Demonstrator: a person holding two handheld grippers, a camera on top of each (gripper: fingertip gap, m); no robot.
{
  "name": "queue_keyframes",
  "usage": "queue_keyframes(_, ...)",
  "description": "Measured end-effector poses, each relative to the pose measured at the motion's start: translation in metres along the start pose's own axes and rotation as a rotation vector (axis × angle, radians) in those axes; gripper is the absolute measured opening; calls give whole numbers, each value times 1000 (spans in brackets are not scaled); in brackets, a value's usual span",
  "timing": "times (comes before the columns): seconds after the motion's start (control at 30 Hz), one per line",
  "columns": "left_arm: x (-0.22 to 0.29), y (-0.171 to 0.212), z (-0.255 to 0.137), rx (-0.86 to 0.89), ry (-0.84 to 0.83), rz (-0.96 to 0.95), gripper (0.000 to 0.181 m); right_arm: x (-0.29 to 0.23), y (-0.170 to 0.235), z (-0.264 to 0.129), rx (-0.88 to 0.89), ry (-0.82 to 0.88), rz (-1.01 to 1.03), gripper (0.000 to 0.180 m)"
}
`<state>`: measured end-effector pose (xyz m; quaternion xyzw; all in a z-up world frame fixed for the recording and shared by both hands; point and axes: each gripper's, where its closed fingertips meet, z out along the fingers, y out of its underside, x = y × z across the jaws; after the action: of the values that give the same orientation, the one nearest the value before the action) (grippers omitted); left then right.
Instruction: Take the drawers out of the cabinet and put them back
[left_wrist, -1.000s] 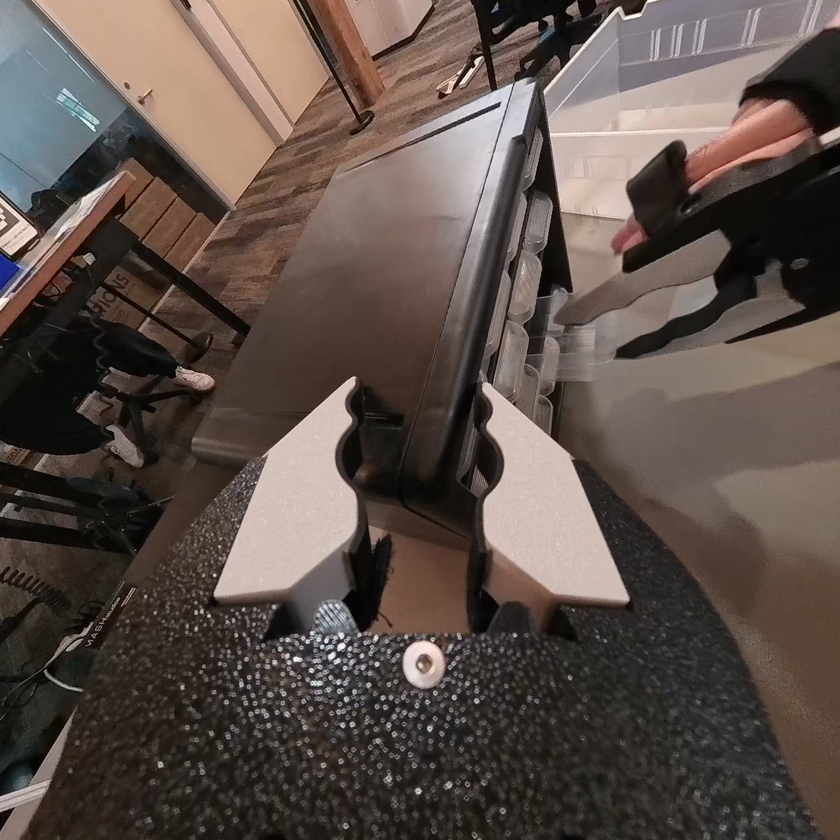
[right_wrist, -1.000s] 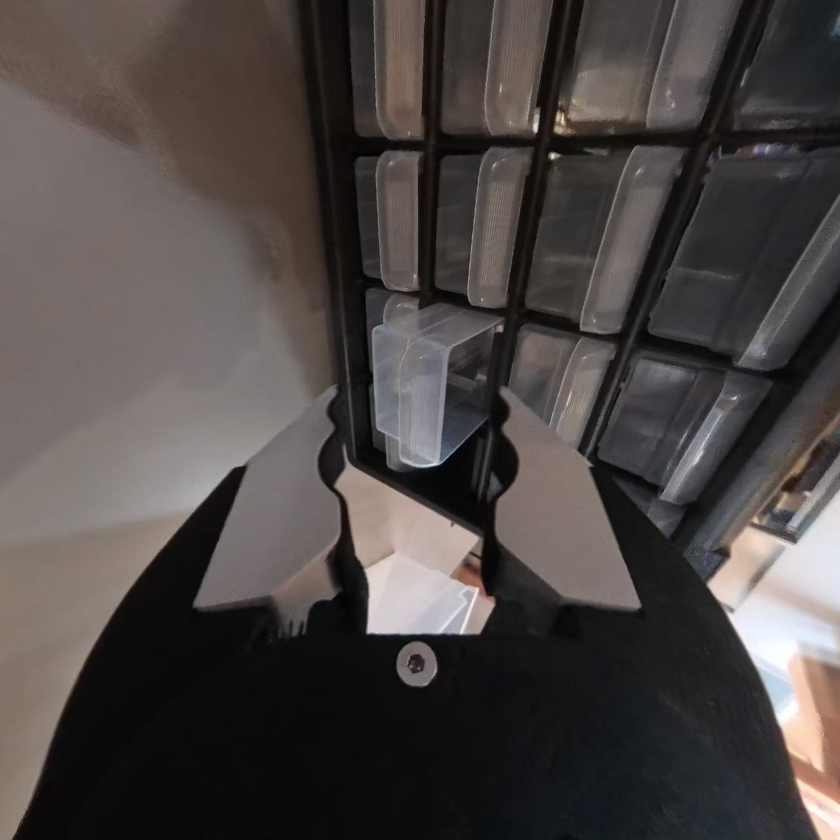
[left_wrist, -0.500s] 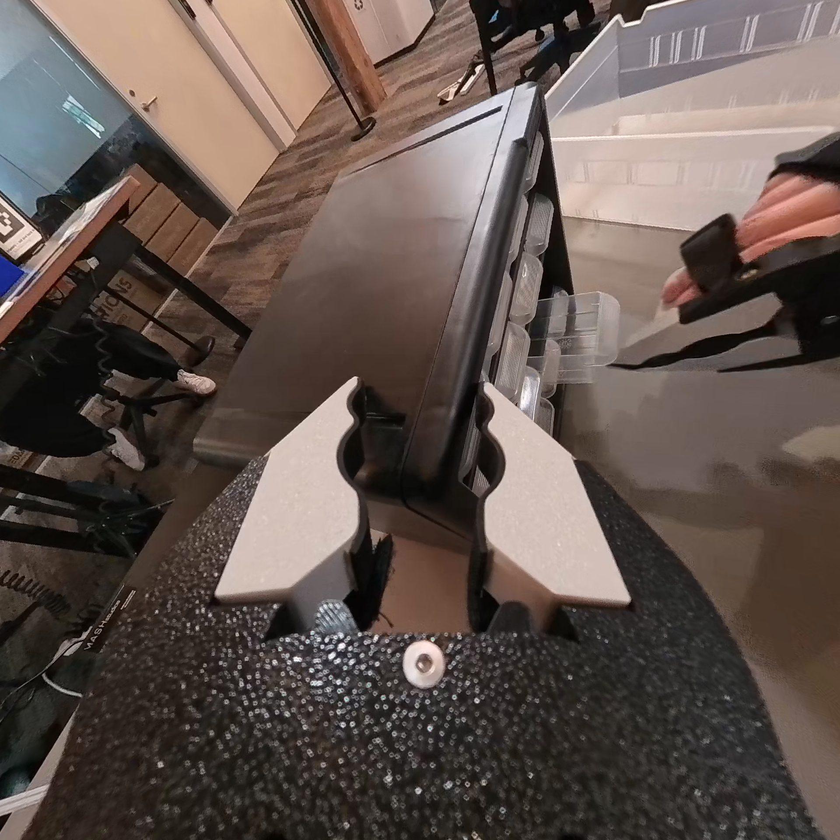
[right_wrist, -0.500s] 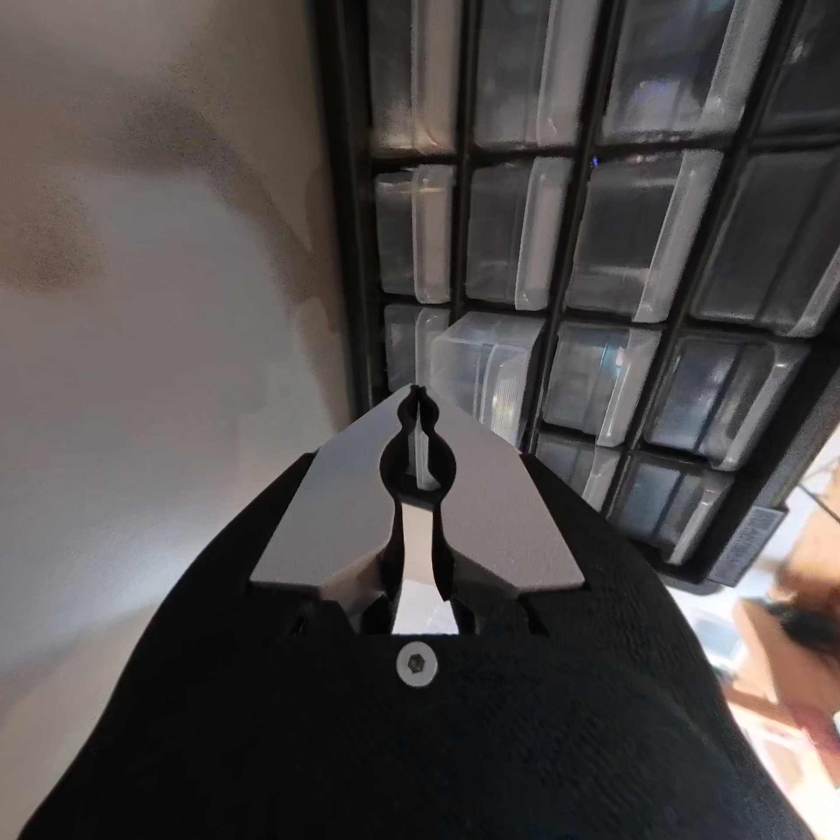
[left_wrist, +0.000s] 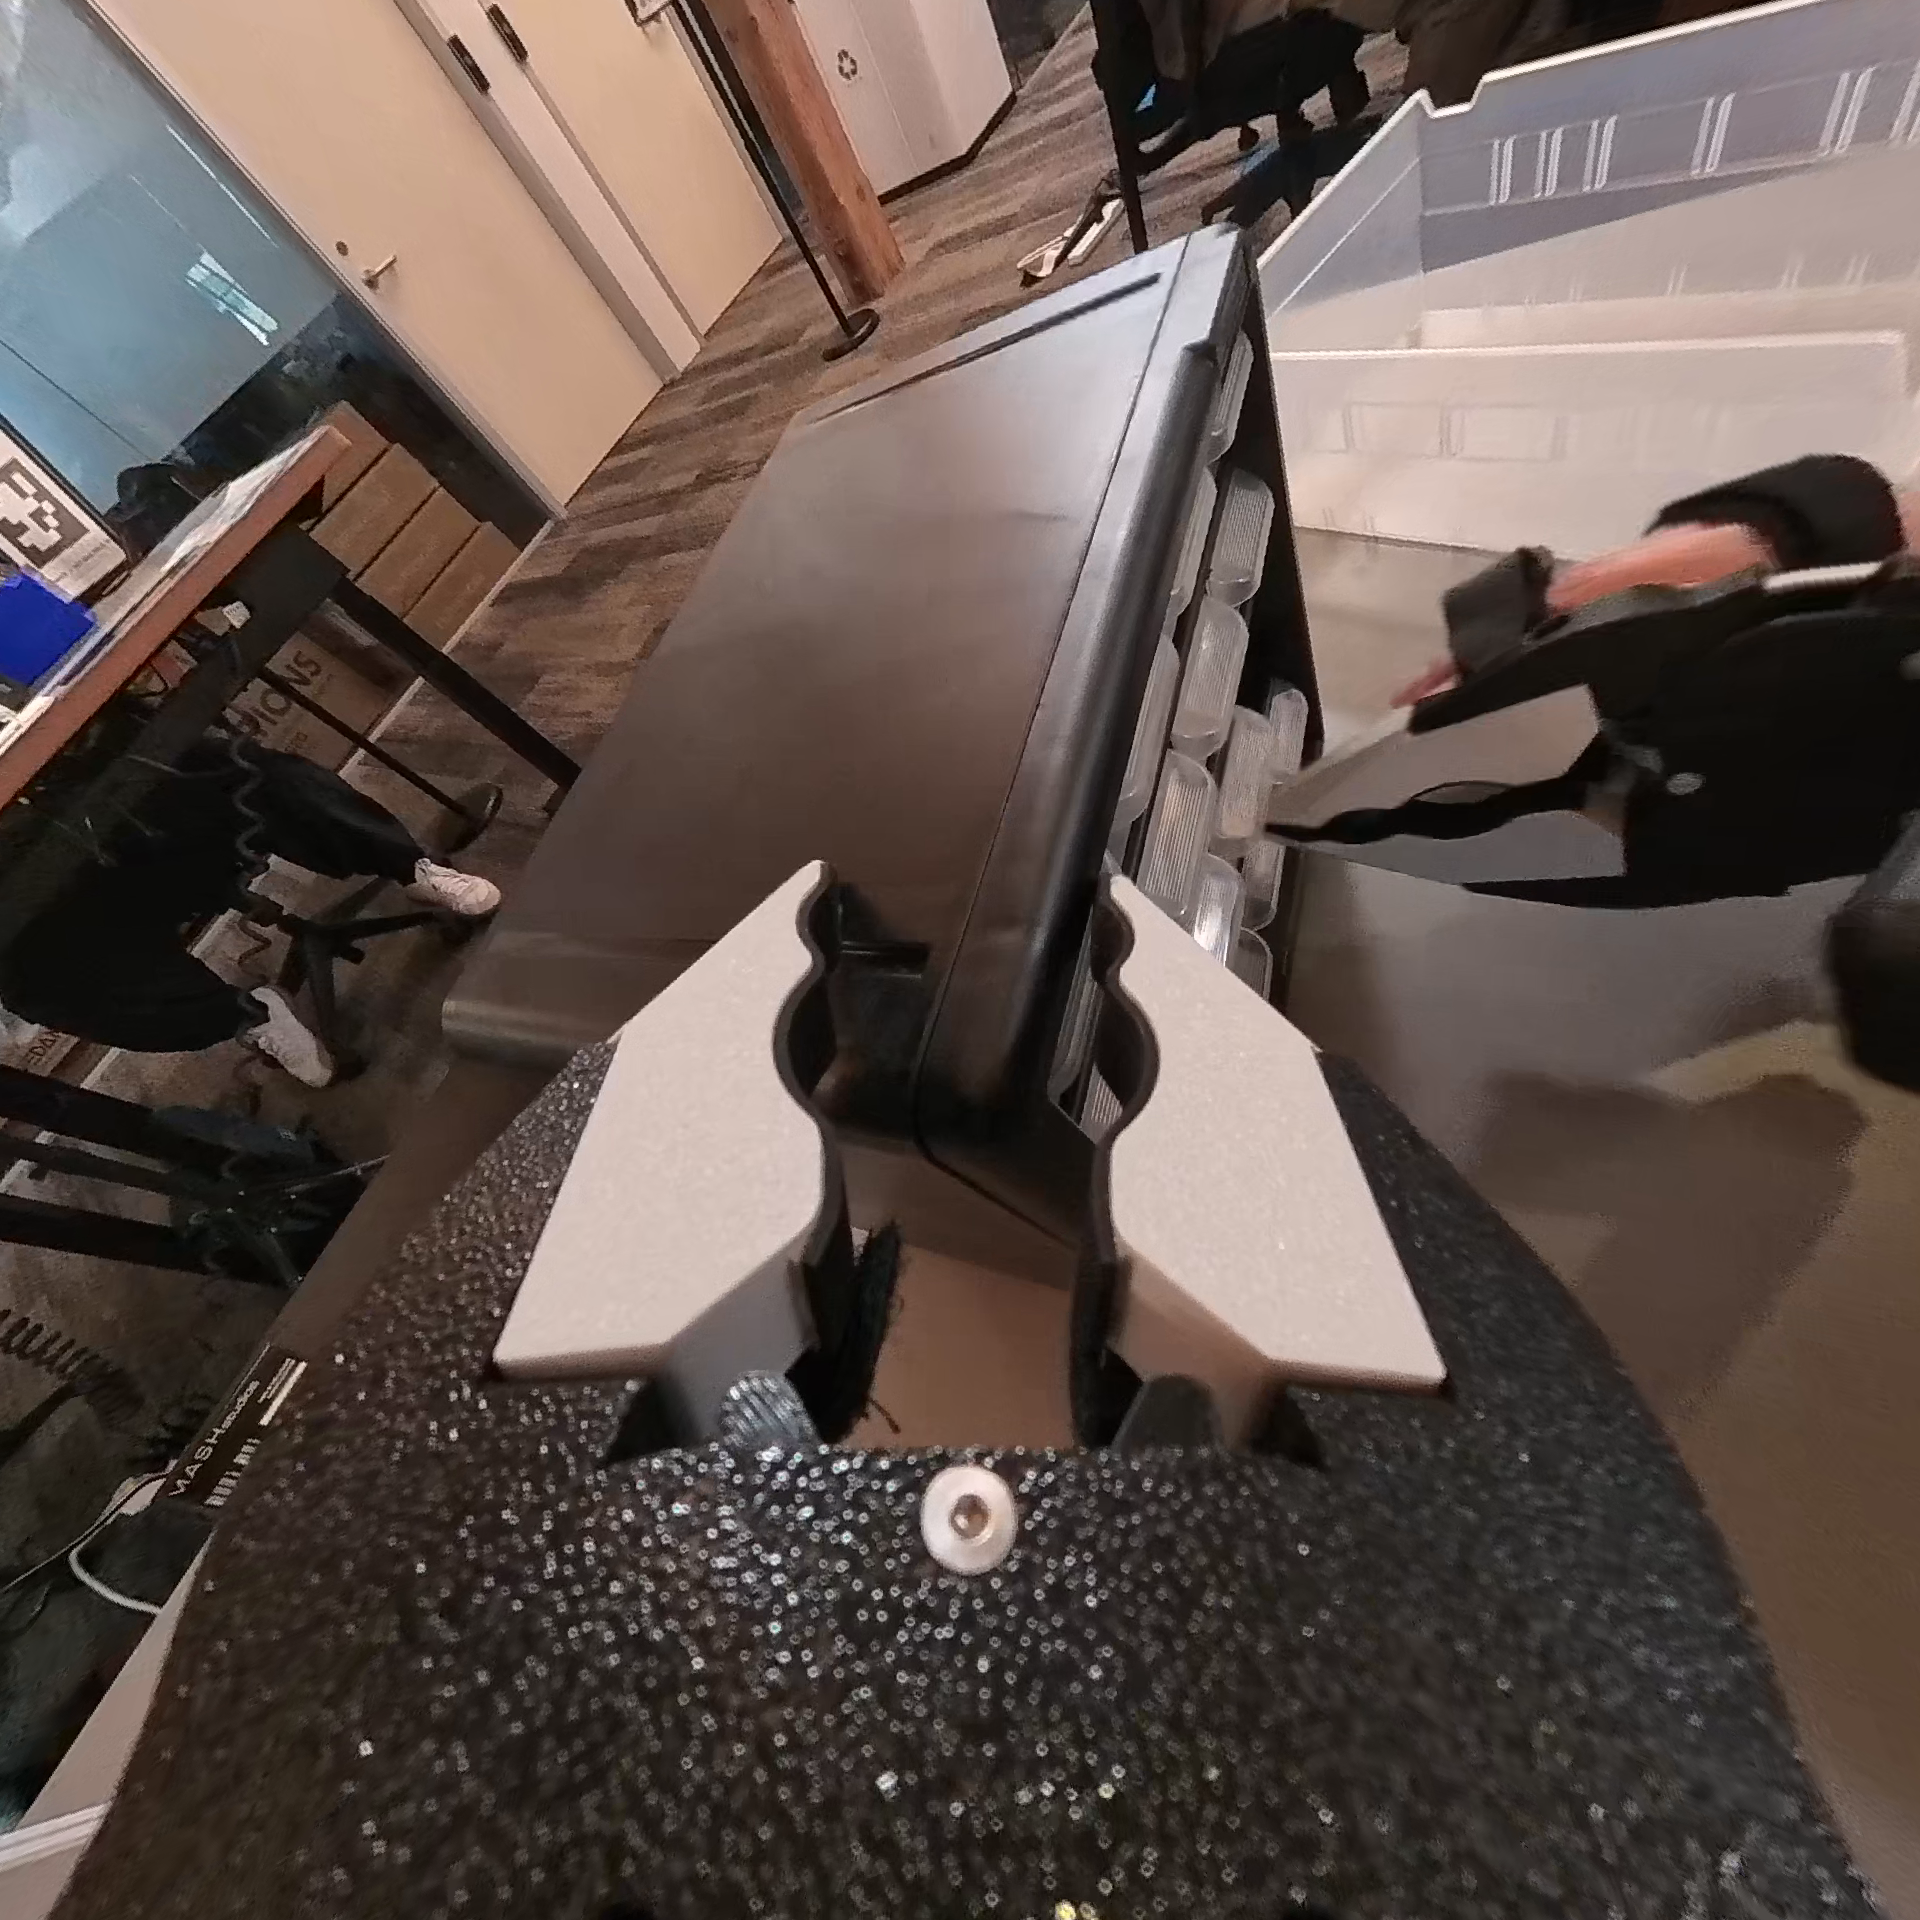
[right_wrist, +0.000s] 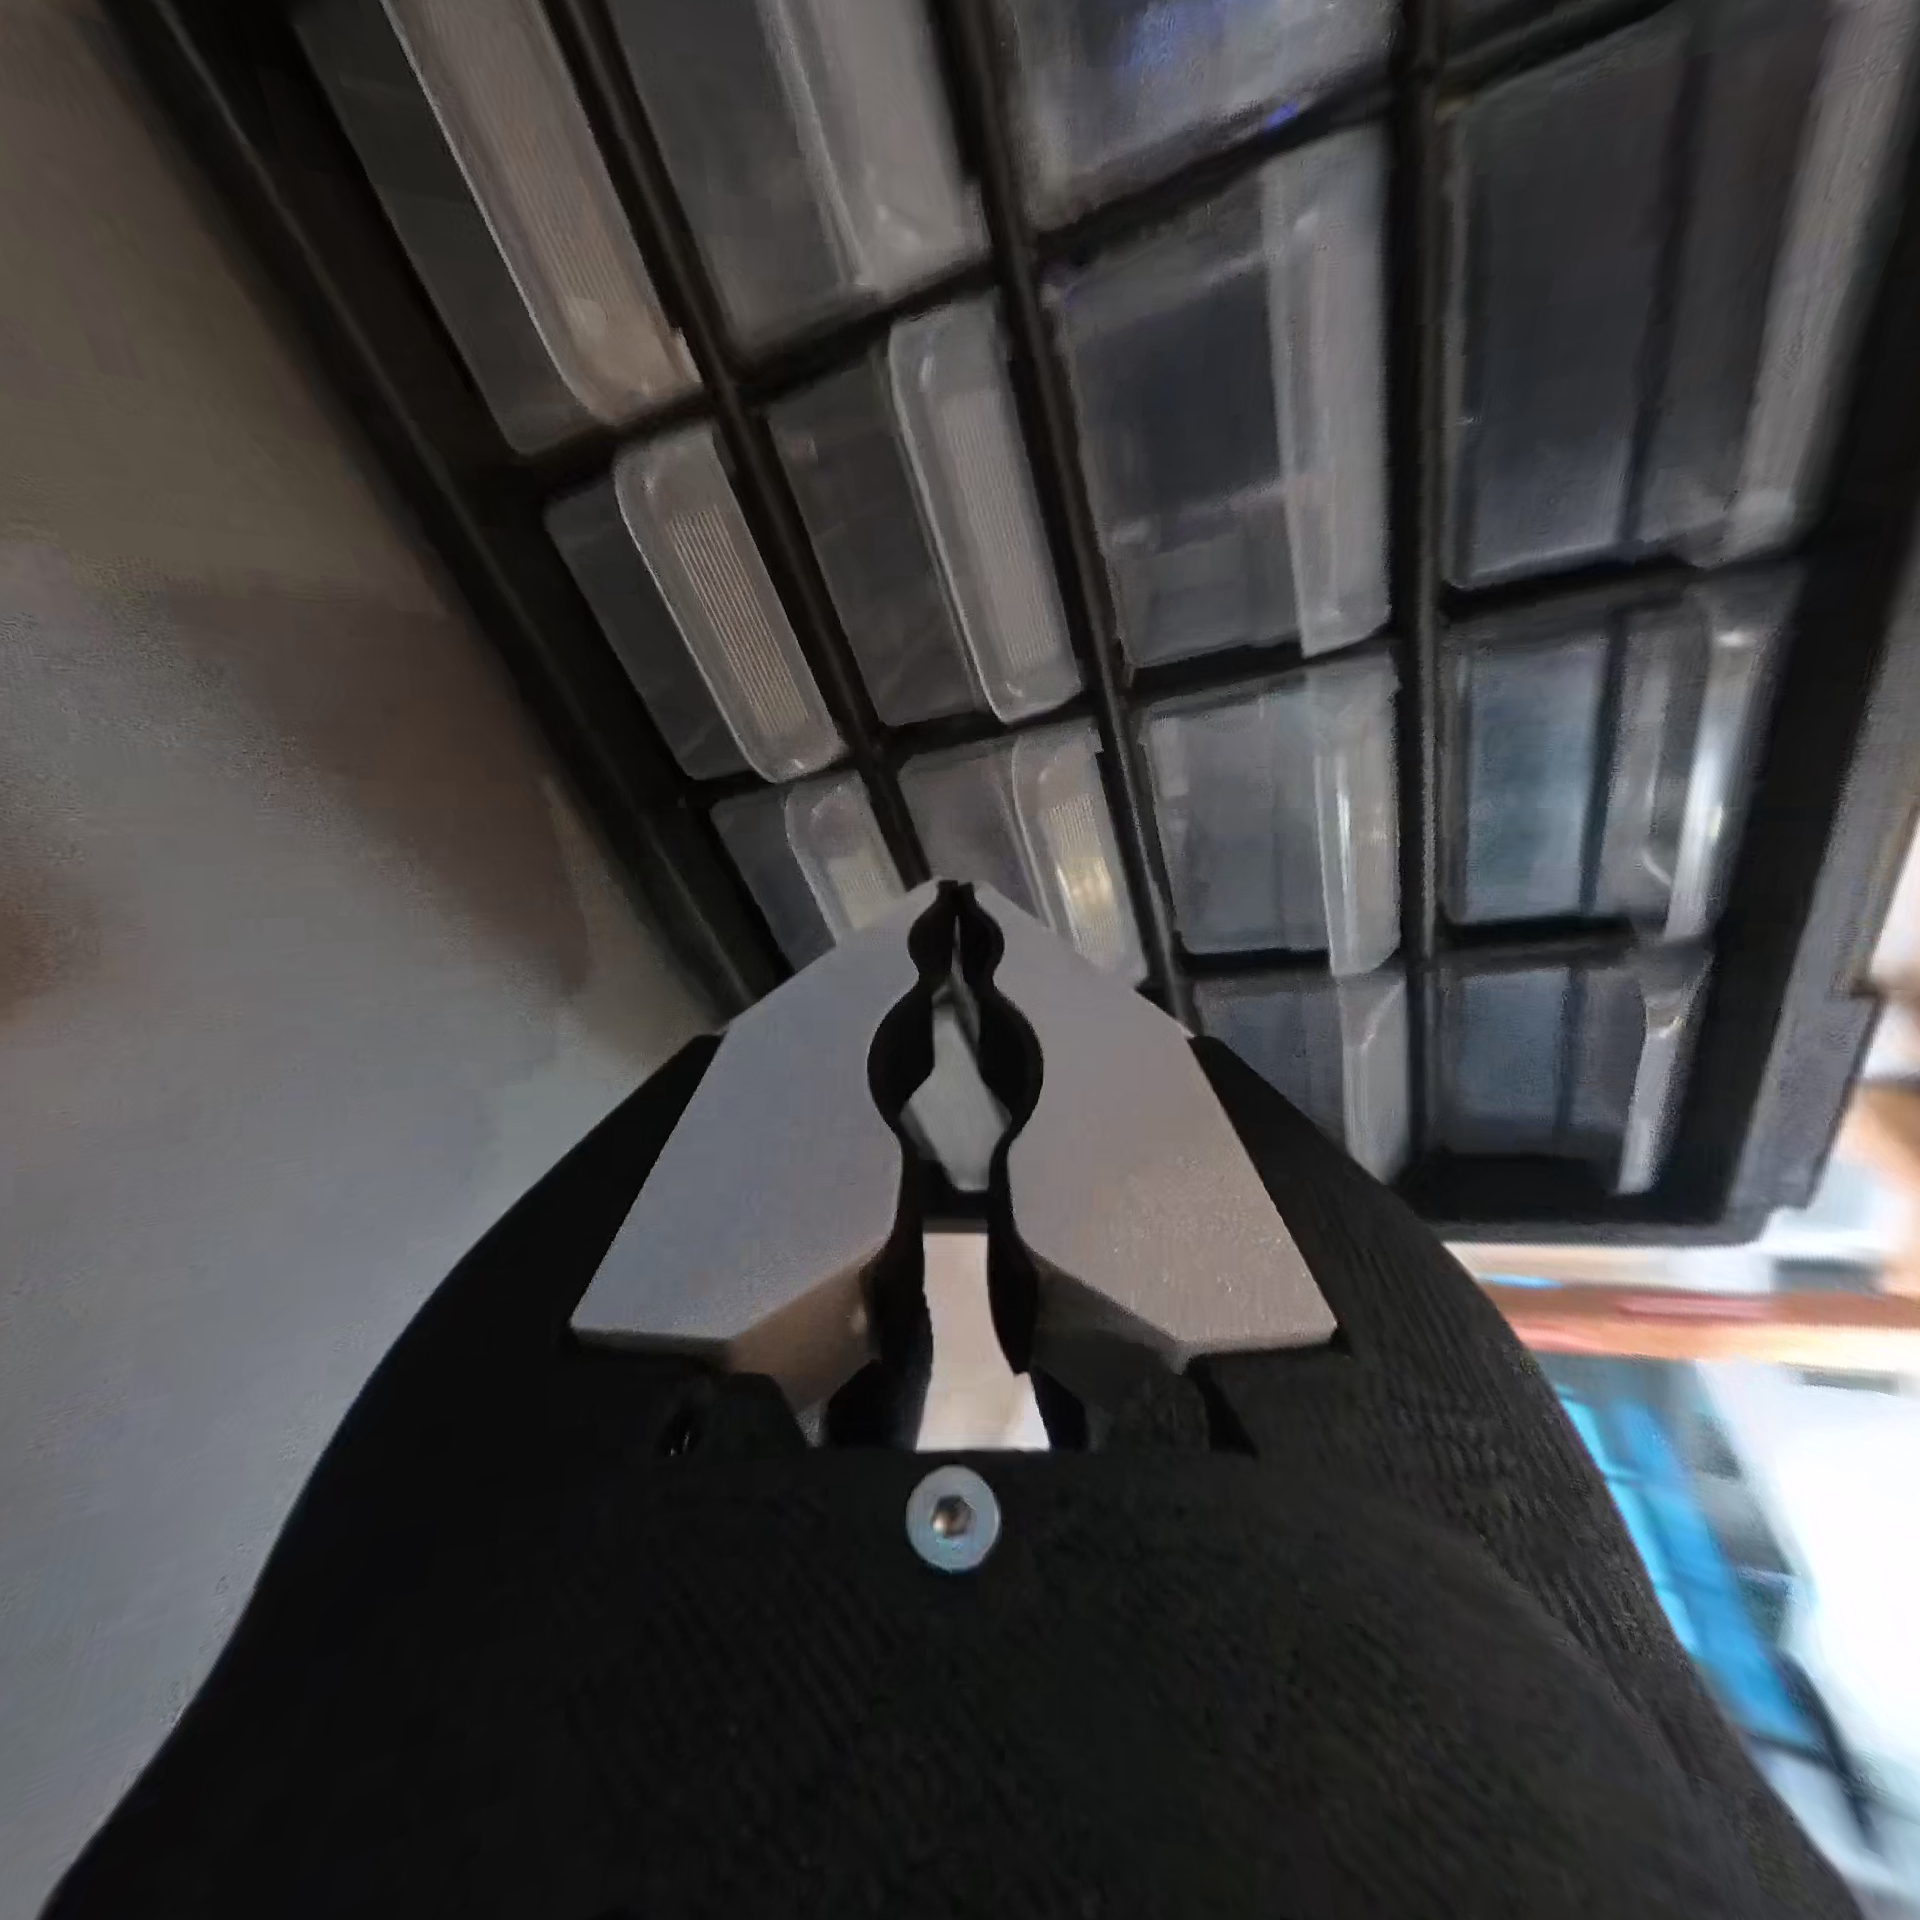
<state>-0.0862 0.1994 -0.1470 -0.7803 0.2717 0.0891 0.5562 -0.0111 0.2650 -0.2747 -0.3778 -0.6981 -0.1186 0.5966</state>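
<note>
While left gripper (left_wrist: 961, 1023) straddles cabinet (left_wrist: 883, 665) — right gripper (right_wrist: 951, 902) meets drawers (right_wrist: 1049, 842).

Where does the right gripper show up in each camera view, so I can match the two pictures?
Left wrist view: the right gripper comes in from the right edge at mid-height, tips at the clear drawer fronts.
Right wrist view: the right gripper fills the lower centre, fingertips together just below the middle, at the drawers.
Shared landmark: the black cabinet with its grid of clear drawers.
</note>
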Motion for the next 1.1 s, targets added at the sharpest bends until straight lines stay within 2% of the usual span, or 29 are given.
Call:
queue_keyframes(0.03,0,0,0,5,-5,2,46,-5,-8,-8,54,-28,88,2)
queue_keyframes(0.1,0,-1,0,30,-20,-2,46,-16,-31,-31,221,-100,276,11)
queue_keyframes(0.17,2,-1,1,64,-32,-13,47,-16,-45,-53,365,-73,408,14)
queue_keyframes(0.23,0,-2,0,95,-76,-23,50,-13,-48,-66,452,-19,492,20)
queue_keyframes(0.3,-4,-9,-10,131,-165,-24,62,-17,-54,-71,517,-31,527,28)
queue_keyframes(0.33,-6,-16,-22,157,-230,-8,65,-16,-56,-72,531,-33,529,29)
queue_keyframes(0.4,-3,-37,-56,251,-344,9,56,-16,-57,-73,560,-38,535,29)
queue_keyframes(0.47,10,-48,-89,318,-383,-22,57,-13,-56,-74,570,-35,555,30)
queue_keyframes(0.57,29,-39,-132,323,-389,-26,64,-10,-56,-77,594,-36,575,31)
queue_keyframes(0.63,40,-31,-167,327,-384,13,62,-10,-56,-77,598,-37,583,30)
queue_keyframes(0.7,37,-7,-202,240,-437,46,58,-10,-57,-78,605,-44,587,30)
queue_keyframes(0.77,34,33,-228,73,-435,57,48,-11,-58,-78,611,-56,591,29)
queue_keyframes(0.9,57,134,-251,-338,-240,97,29,-7,-48,-70,534,-3,586,21)
queue_keyframes(1.1,74,226,-277,-739,-91,88,25,2,-34,-67,510,21,679,19)
